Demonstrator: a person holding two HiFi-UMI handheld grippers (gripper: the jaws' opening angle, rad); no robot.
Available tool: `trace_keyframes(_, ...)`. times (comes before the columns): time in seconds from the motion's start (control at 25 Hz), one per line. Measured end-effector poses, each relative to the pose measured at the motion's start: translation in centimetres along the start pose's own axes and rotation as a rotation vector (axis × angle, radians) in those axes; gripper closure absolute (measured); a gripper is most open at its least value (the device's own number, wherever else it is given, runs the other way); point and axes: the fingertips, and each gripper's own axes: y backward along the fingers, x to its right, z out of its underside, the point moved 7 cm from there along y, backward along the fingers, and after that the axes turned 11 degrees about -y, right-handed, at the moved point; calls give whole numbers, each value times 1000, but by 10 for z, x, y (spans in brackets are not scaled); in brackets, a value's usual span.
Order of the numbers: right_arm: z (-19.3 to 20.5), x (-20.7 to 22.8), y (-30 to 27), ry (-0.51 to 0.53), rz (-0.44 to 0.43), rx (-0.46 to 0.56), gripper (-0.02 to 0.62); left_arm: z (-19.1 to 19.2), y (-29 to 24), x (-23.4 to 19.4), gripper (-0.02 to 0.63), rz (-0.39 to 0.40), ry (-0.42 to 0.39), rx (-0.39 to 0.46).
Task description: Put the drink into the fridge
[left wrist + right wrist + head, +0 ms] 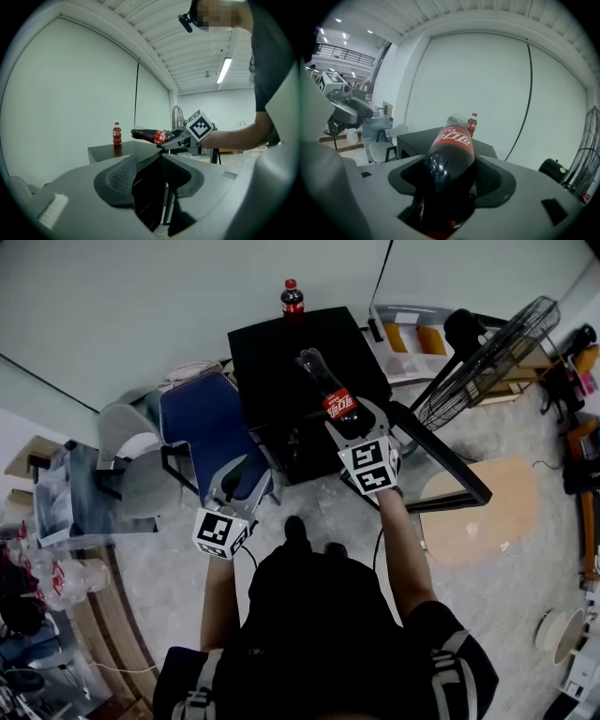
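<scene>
Right gripper [352, 423] clamps bottle [326, 388], cap-forward along jaws toward fridge [281, 352] just ahead; left gripper [242, 474] parted, empty.

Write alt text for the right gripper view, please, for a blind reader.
The right gripper is shut on a large cola bottle, held lying with its cap pointing away. Beyond it stands a black fridge with a small cola bottle upright on top.

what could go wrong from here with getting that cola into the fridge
1. The right gripper holds the large cola bottle only by its bottom end, nearly level, so it could sag or slip out.
2. Its cap end reaches over the fridge top, where a small bottle stands; a careless swing might knock that over.
</scene>
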Motion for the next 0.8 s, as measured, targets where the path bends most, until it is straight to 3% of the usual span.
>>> trace_keyframes(0.8,59,22,77,30,-63,-3,285,-11,3,106,433,-66,38,-41)
